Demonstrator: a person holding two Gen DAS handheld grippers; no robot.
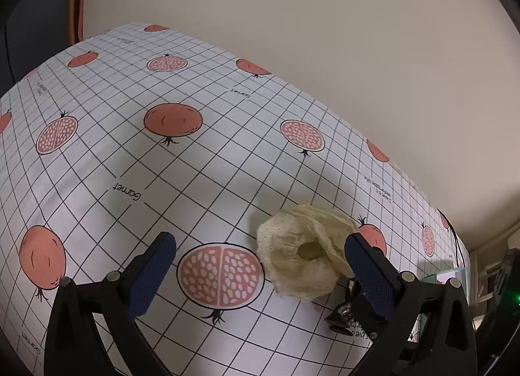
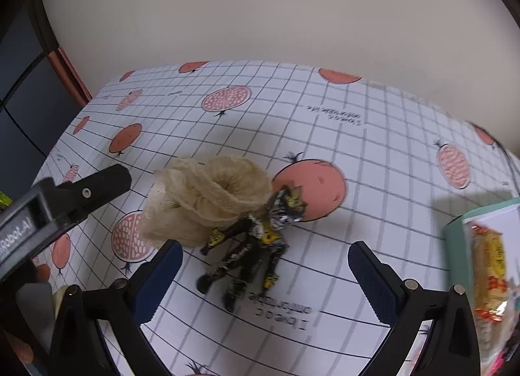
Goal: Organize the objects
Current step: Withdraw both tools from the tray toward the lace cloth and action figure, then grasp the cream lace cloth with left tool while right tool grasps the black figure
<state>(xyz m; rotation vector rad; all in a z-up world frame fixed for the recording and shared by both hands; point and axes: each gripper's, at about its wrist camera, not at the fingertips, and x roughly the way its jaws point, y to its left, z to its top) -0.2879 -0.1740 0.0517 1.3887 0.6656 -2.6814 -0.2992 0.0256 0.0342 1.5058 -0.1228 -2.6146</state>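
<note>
1. Both tools are spread wide and hold nothing: my left tool [image 1: 260, 265] sits low over the desk [image 1: 195, 181], and my right tool [image 2: 265, 265] hangs above the toy.
2. Between the left tool's fingers, nearer the right one, lies a cream lace scrunchie [image 1: 302, 256], bunched up in the middle of the desk, well away from its back edge.
3. Touching it on the right is a black-and-yellow toy figure [image 2: 250, 246], lying flat with its limbs splayed, its head over a printed fruit.
4. I judge the scrunchie very light and soft; it will squash and may snag on the figure, so I would pinch its thick gathered ring, not the loose frill.
5. The figure looks stiff, light, thin-limbed and possibly fragile; I would take it across the torso.
6. A green tray [image 2: 455, 230] with a snack packet [image 2: 487, 265] sits at the desk's right edge.
</note>
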